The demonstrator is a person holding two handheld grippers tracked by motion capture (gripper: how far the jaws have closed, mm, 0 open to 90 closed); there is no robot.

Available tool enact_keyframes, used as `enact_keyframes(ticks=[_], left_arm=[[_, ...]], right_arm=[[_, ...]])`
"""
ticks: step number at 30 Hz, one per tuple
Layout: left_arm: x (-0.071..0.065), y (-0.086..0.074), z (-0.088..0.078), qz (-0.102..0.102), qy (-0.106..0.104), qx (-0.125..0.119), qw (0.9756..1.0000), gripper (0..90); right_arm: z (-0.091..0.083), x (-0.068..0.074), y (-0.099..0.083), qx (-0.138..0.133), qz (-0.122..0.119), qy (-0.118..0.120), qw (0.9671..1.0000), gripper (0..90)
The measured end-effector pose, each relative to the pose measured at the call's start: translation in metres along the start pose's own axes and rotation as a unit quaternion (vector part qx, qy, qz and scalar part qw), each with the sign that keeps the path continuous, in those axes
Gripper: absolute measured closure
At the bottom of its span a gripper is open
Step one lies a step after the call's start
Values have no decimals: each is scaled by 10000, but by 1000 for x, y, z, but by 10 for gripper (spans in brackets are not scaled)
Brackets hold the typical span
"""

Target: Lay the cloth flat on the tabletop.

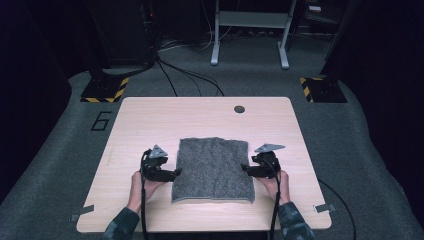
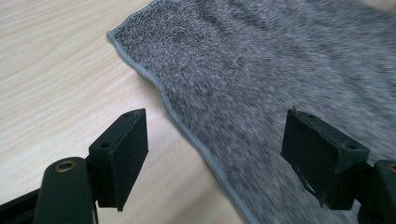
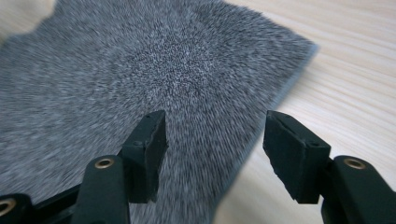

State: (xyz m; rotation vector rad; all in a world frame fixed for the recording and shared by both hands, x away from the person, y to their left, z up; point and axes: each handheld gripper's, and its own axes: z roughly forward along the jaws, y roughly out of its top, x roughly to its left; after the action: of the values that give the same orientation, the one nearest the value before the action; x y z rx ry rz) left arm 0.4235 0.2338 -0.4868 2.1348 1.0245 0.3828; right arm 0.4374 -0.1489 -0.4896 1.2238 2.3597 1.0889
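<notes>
- Folded grey terry-cloth towel lies flat, mid-front on the pale wooden worktop.
- Left claw and right claw: jaws apart, holding nothing, flanking the towel's side edges.
- Risk: a grasp may catch only the top layer, undoing the fold.

Looking down and forward from high over the pale wooden table; riding low and close behind each pair of black jaws, facing inward from opposite sides; sharing the folded grey terry towel.
</notes>
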Motion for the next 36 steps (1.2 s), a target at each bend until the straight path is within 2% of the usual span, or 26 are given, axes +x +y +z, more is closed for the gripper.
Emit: enact_keyframes(ticks=[1, 3, 4, 6, 8, 9, 10, 11, 12, 15, 18, 19, 21, 24, 27, 28, 31, 35, 36], left_arm=[[1, 1, 7, -10, 43, 25, 10000, 226], [3, 4, 19, 1, 151, 85, 9998, 228], [3, 4, 21, 33, 209, 136, 9997, 228], [3, 3, 27, 69, 271, 247, 9993, 230], [3, 2, 31, 56, 297, 268, 9992, 228], [2, 1, 31, 127, 343, 298, 9989, 227], [1, 0, 31, 139, 338, 337, 9988, 228], [0, -1, 32, 161, 380, 324, 9986, 227], [-1, -1, 32, 204, 392, 361, 9984, 227], [-7, -5, 36, 273, 460, 435, 9976, 228], [-9, -6, 34, 342, 488, 431, 9973, 232], [-10, -7, 34, 328, 489, 429, 9973, 231], [-11, -9, 32, 347, 482, 434, 9973, 231], [-12, -12, 29, 256, 430, 447, 9977, 230], [-13, -17, 24, 280, 429, 443, 9977, 230], [-15, -20, 23, 216, 418, 394, 9981, 230], [-17, -25, 19, 210, 394, 351, 9984, 230], [-17, -25, 18, 251, 406, 406, 9980, 219], [-16, -24, 20, 196, 393, 391, 9983, 215]], right_arm=[[8, 0, 2, 35, -112, -13, 9999, 390], [21, 2, 3, 212, -109, -100, 9997, 384], [26, 2, 4, 283, -186, -153, 9993, 381], [31, 2, 3, 337, -163, -164, 9992, 381], [33, 3, 1, 370, -158, -163, 9991, 382], [33, 3, 0, 392, -257, -193, 9987, 382], [33, 5, -1, 402, -155, -227, 9988, 382], [33, 4, -2, 383, -277, -223, 9986, 382], [32, 6, -3, 385, -229, -239, 9987, 382], [32, 10, -4, 416, -301, -309, 9982, 381], [31, 11, -6, 417, -460, -354, 9974, 381], [30, 13, -7, 431, -388, -350, 9977, 381], [29, 14, -9, 407, -405, -344, 9978, 381], [26, 15, -12, 408, -455, -333, 9976, 379], [23, 16, -15, 419, -458, -295, 9976, 374], [22, 16, -16, 432, -486, -285, 9975, 373], [20, 16, -18, 398, -505, -277, 9975, 368], [20, 16, -18, 440, -477, -311, 9974, 328], [21, 15, -17, 442, -479, -321, 9974, 308]])
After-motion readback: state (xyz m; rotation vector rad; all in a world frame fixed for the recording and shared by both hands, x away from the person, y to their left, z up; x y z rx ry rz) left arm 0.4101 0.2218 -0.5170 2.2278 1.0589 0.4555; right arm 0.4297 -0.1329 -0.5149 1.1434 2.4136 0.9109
